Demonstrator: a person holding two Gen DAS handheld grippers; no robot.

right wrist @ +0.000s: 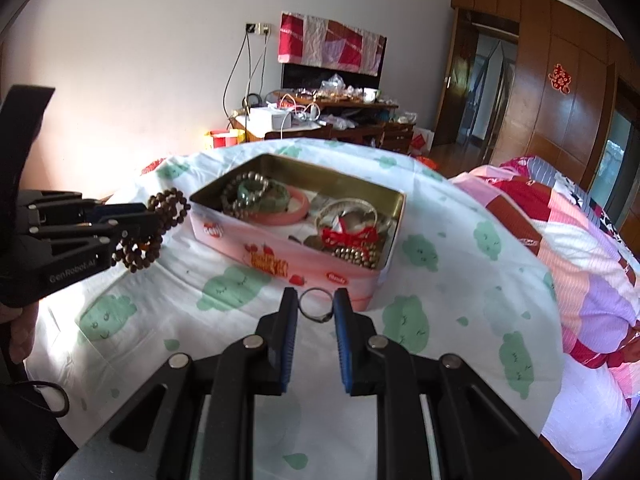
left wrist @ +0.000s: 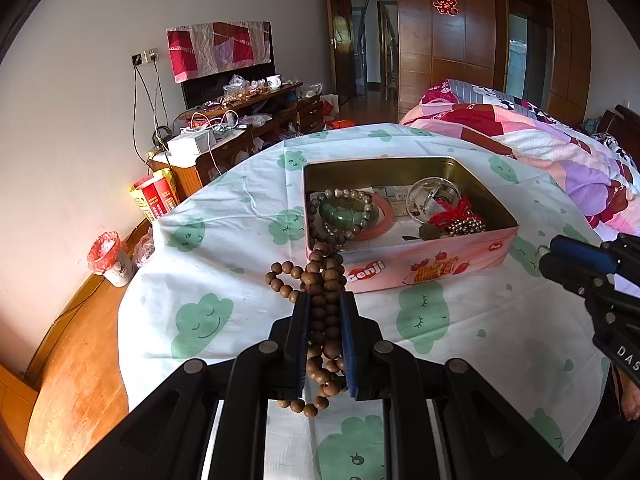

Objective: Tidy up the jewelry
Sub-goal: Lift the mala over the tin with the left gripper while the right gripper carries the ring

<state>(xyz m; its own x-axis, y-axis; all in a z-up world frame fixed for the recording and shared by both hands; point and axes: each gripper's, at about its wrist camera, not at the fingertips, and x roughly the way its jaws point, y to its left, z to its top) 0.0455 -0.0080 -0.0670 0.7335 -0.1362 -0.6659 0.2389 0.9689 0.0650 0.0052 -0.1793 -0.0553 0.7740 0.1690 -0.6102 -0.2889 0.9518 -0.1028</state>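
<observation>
Hiding part of the brown wooden bead strand (left wrist: 325, 320), clenched between the left gripper (left wrist: 325, 300) pads at lower centre of the left view, loops dangling lengthwise along the fingers. Pinching a thin silver metal ring (right wrist: 316, 305) upright in the right gripper (right wrist: 316, 300), just before the pink rectangular tin box (right wrist: 280, 256); box contents hard to make out.

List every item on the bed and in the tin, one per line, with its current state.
Pink rectangular metal tin: lid off, standing on the sheet.
Brown wooden bead string: clamped in left gripper, loops dangling.
Thin silver metal ring: pinched in right gripper, off the sheet.
Green stone bracelet: lying in tin.
Red knotted cord: lying in tin.
</observation>
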